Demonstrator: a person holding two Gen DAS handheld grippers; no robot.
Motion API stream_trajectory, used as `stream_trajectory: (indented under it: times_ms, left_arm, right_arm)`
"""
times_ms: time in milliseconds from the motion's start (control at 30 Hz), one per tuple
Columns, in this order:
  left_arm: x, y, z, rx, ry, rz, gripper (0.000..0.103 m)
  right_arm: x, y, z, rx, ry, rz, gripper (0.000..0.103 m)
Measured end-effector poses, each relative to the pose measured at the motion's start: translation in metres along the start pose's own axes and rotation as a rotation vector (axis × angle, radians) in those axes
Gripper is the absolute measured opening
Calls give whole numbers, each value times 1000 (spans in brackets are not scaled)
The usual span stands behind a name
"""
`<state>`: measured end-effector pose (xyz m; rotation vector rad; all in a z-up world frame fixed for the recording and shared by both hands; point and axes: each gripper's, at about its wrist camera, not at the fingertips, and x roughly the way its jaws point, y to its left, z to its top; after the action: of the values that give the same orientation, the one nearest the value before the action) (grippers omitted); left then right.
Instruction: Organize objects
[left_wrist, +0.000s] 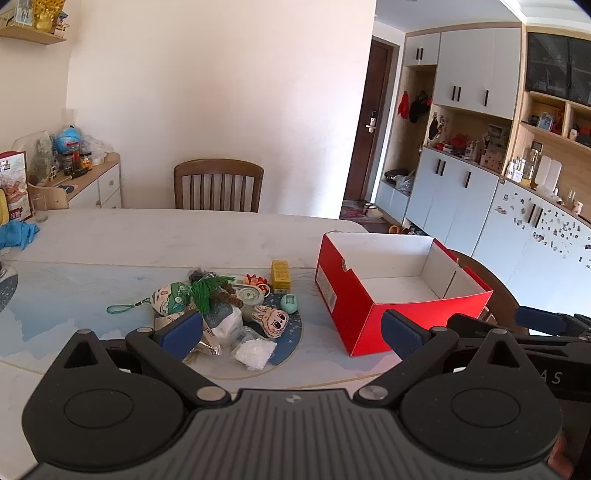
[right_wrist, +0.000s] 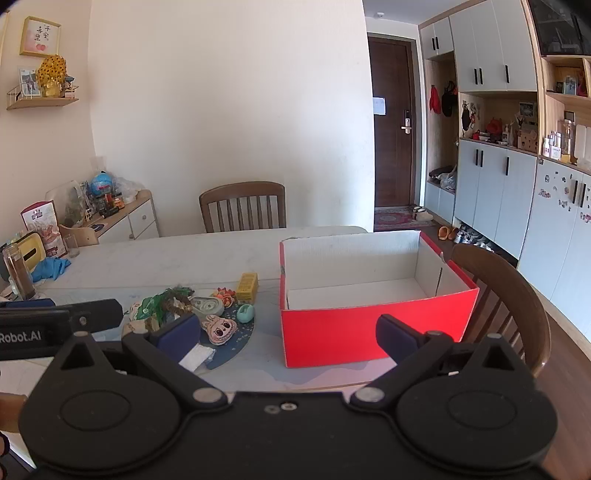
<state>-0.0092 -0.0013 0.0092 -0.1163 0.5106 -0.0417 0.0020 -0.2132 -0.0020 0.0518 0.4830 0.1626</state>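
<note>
I am holding both tools above the near edge of the table (left_wrist: 229, 229), tilted a little downward. The left gripper (left_wrist: 293, 334) is standing with its blue pads spread wide and nothing between them; the right gripper (right_wrist: 288, 334) is gaping the same way, empty too. In the left wrist view the right tool's dark body is crossing the lower right corner, and in the right wrist view the left tool is reaching in from the left edge, so the two are sitting side by side.

Just past my left tool's fingers a heap of small things is lying on a round dark blue mat (left_wrist: 286, 343). I am seeing a crinkled clear bag (left_wrist: 255, 352) nearest, a flat rabbit-faced charm (left_wrist: 269, 319) beside it, a small mint egg-shaped piece (left_wrist: 289, 303), a green palm-tree toy (left_wrist: 210, 291) lying over a printed pouch (left_wrist: 170, 301) with a green cord, and a little yellow box (left_wrist: 280, 275) standing at the far side. They are crowding and overlapping one another.

To the right of the heap, apart from it, the red shoebox (right_wrist: 373, 328) is sitting open and lidless, its white inside bare. It is lying straight ahead of my right tool.

Behind the box a wooden chair (right_wrist: 509, 295) is pushed against the table's right side. Another chair (right_wrist: 243, 206) is standing at the far edge.
</note>
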Motion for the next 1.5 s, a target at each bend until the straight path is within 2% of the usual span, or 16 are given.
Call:
stream_trajectory:
  times_ms: [433,667,1100,1500]
  left_arm:
    - [1,-4,1,19,-16,5,103]
    - [3,-2,3,7,-12,32,103]
    - [9,2,5,-17,-11,28,103]
    - [28,27,6,-52,22,41,103]
  right_arm:
    - [1,-4,2,2,-6,-7,101]
    - [2,-3,4,-3,-8,4,101]
    - [10,0,8,-11,-2,20,101]
    - [32,10,7,-9,31,41,101]
